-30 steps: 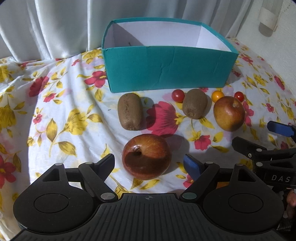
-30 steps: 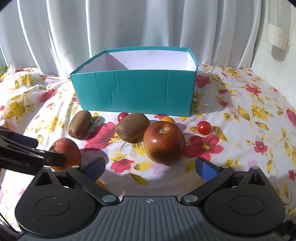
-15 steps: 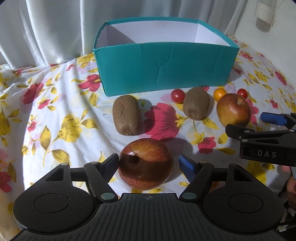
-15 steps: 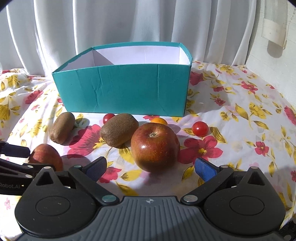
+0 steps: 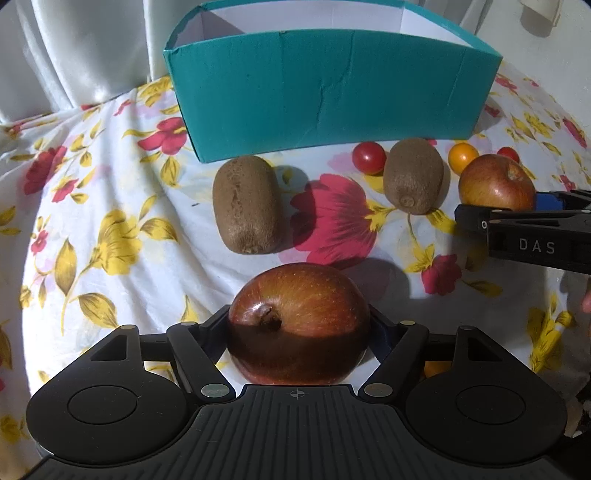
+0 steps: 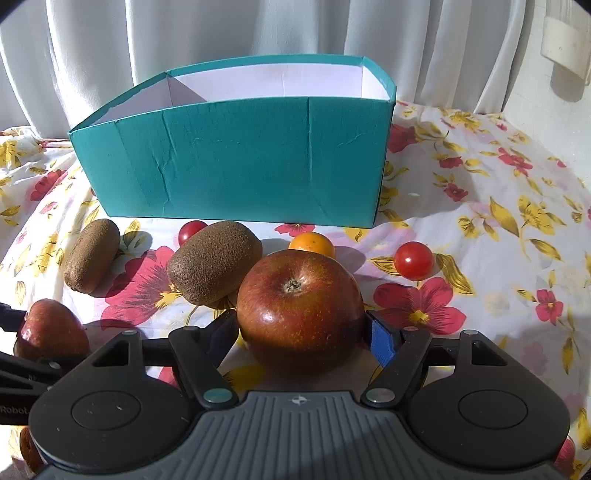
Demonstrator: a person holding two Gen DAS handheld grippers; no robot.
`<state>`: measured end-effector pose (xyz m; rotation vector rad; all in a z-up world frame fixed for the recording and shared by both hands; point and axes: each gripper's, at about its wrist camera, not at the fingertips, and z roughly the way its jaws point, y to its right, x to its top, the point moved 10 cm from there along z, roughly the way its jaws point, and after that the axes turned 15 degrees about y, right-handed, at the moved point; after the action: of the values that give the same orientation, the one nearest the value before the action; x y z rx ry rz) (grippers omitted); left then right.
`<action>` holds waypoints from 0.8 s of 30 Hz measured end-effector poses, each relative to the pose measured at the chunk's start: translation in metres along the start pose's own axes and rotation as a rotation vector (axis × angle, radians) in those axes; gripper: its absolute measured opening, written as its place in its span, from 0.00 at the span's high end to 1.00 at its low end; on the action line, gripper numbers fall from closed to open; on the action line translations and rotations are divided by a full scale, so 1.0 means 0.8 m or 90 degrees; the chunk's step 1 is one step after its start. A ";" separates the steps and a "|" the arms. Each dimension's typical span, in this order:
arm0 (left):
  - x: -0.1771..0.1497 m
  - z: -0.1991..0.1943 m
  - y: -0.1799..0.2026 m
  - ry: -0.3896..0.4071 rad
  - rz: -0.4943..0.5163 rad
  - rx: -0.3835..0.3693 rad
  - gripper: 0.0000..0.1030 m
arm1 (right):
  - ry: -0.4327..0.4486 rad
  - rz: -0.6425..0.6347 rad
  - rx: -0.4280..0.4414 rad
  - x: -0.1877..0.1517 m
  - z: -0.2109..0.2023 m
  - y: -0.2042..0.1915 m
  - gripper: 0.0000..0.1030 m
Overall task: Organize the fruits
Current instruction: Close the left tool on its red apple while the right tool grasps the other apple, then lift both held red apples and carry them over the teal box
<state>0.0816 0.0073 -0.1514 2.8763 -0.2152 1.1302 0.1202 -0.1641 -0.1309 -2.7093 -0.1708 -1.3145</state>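
My left gripper [image 5: 299, 328] is shut on a red apple [image 5: 299, 314] that rests on the flowered cloth. My right gripper [image 6: 301, 332] is shut on a second red apple [image 6: 299, 306]; this apple also shows at the right of the left wrist view [image 5: 496, 182]. Two kiwis [image 5: 246, 205] [image 5: 413, 176] lie in front of the open teal box [image 5: 332, 92]. Red cherry tomatoes [image 5: 368, 157] [image 6: 413, 260] and an orange one [image 6: 312, 243] lie by the kiwis. The box [image 6: 236, 162] looks empty as far as I can see inside.
White curtains [image 6: 258, 33] hang behind the box. The flowered cloth [image 6: 498, 206] stretches bare to the right of the box and to the left [image 5: 92, 221] of the kiwis. The right gripper's arm [image 5: 535, 240] crosses the right side of the left wrist view.
Both grippers moved forward and closed: the left one's fingers now clamp the near apple, the right one's fingers clamp the other apple. The fruits have not shifted.
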 end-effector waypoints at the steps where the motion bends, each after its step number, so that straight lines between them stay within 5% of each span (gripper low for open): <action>1: 0.001 0.001 0.000 0.002 0.003 -0.001 0.24 | -0.002 0.001 0.000 -0.001 0.003 0.002 0.30; 24: 0.032 -0.044 0.007 0.054 0.017 -0.002 0.26 | 0.030 0.008 0.005 0.013 -0.028 0.000 0.31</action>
<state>0.0751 0.0019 -0.1083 2.8236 -0.2526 1.2529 0.1089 -0.1670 -0.1089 -2.6660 -0.1549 -1.3690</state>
